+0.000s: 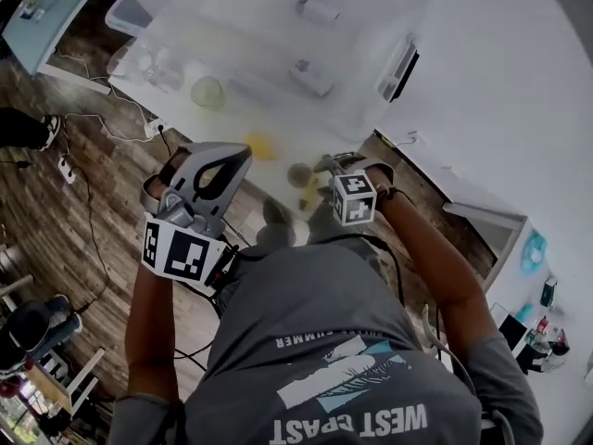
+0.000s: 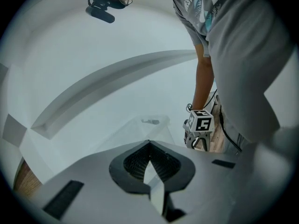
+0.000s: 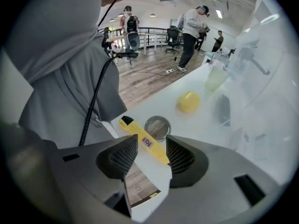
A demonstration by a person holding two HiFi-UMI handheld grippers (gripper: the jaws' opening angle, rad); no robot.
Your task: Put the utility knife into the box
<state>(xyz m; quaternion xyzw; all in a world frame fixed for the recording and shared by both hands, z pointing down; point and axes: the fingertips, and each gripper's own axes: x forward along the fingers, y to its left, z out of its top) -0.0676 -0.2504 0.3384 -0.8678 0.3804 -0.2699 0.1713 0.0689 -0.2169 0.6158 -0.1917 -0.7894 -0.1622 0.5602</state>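
The yellow utility knife [image 3: 142,139] lies flat on the white table [image 3: 201,125], close to its near edge. My right gripper [image 3: 152,142] points steeply down just above it, open, one jaw on either side of the knife and neither pad touching it. In the head view this gripper [image 1: 335,167] hangs over the table edge. The clear plastic box [image 1: 250,26] stands farther back on the table, and part of it [image 3: 266,92] shows in the right gripper view. My left gripper [image 1: 239,154] is held to the left, shut and empty, its tips [image 2: 149,143] meeting.
A round metal tin [image 3: 157,127] sits right behind the knife, with a yellow ball [image 3: 188,101] and a pale green cup [image 3: 216,78] beyond. The box holds a few small items [image 1: 310,77]. Wooden floor with cables [image 1: 93,211] lies below the table edge. People stand far off [image 3: 191,31].
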